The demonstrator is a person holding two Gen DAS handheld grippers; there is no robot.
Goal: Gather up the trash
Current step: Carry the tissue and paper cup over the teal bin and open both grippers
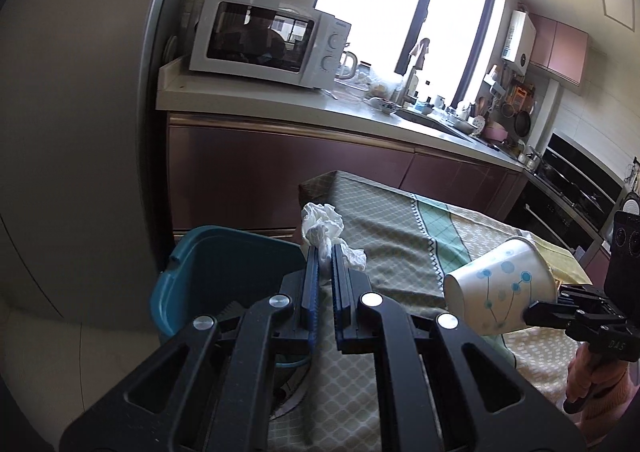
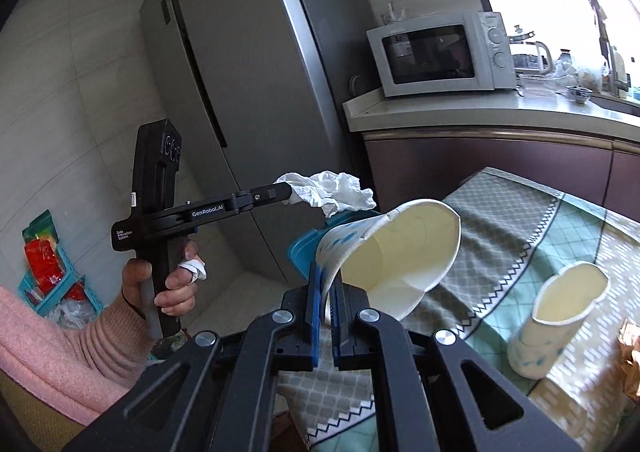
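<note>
L claw (image 1: pixel 325 252) pinched tight on crumpled tissue (image 1: pixel 326 226), angled down. L hand (image 2: pixel 168 284) in pink sleeve (image 2: pixel 60 348) wraps the handle, one finger bandaged. R claw (image 2: pixel 327 284) clamped on paper cup (image 2: pixel 392 252) wall at rim, cup tipped sideways, also angled down. R hand (image 1: pixel 588 372) grips its handle from below.

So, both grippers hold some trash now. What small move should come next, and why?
Probably carry the left gripper a little further over the blue bin before opening it. It is shut on the crumpled tissue, which hangs near the bin's rim, while the right gripper clamps the paper cup.
</note>
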